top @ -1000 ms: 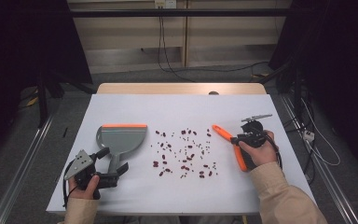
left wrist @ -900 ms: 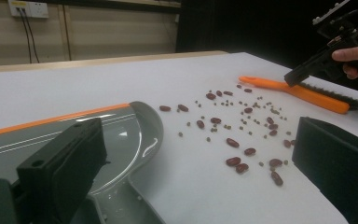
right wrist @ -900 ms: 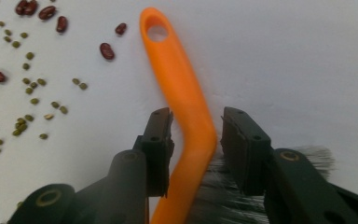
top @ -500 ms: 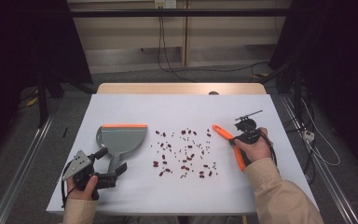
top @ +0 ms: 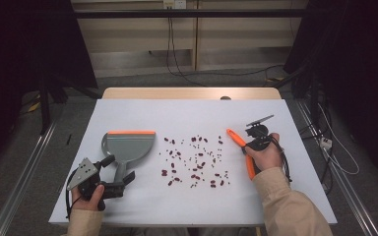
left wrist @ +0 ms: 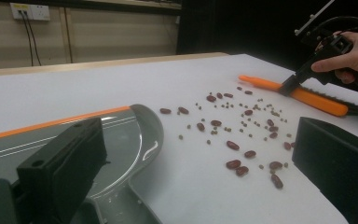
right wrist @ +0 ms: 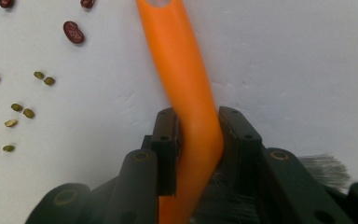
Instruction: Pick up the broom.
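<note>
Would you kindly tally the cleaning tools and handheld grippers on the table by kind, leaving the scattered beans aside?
Dustpan: 1, grey with an orange edge
Brush: 1, orange handle
Left gripper: 1, open, its fingers either side of the dustpan's handle
Right gripper: 1, just closed on the brush
Total: 4

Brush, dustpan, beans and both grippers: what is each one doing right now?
Orange brush: lying on the table, clamped at its handle.
Right hand-held gripper: shut on the brush, having just been closing.
Left hand-held gripper: open, jaws either side of the dustpan handle.
Dustpan: flat on the table, empty.
Beans: scattered loose, unswept.
</note>
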